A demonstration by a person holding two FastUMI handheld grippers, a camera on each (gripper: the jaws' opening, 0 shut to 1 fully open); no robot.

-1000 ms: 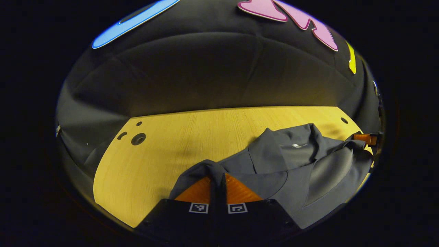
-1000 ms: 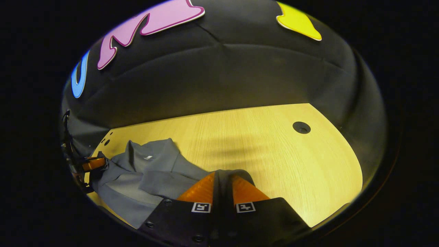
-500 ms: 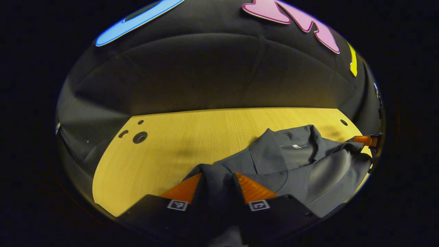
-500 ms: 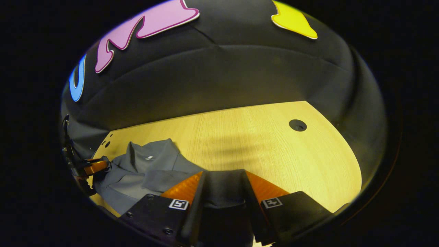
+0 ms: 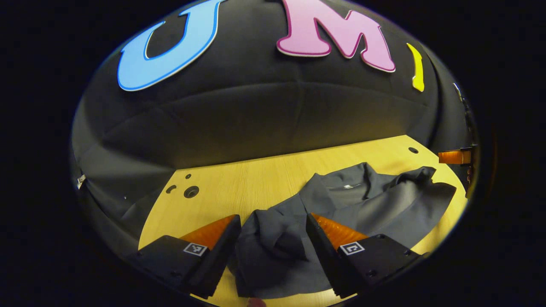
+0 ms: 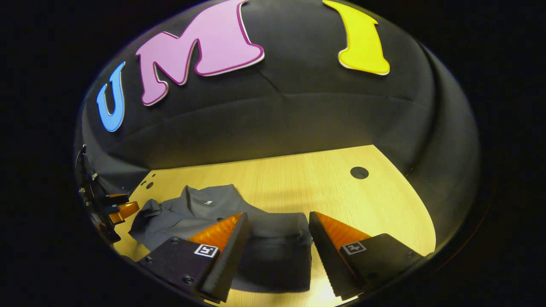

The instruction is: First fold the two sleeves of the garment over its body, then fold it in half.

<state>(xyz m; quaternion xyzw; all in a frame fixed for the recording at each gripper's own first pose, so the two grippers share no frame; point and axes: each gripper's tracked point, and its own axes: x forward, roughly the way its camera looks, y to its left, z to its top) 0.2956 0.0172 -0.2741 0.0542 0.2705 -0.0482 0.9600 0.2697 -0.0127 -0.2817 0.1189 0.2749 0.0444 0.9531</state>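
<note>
both the left tool (image 5: 273, 238) and right tool (image 6: 277, 238) gape wide above the grey garment (image 5: 367, 200), apparently so it settles on the worktop (image 6: 307, 179).

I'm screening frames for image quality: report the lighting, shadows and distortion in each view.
Left gripper view: fisheye bends the table edge; warm light on the wood, the grey garment dim but sharp, its folds shadowed between the open left gripper. Right gripper view: same bending; garment dark under the open right gripper, a bright patch on the wood below.
</note>
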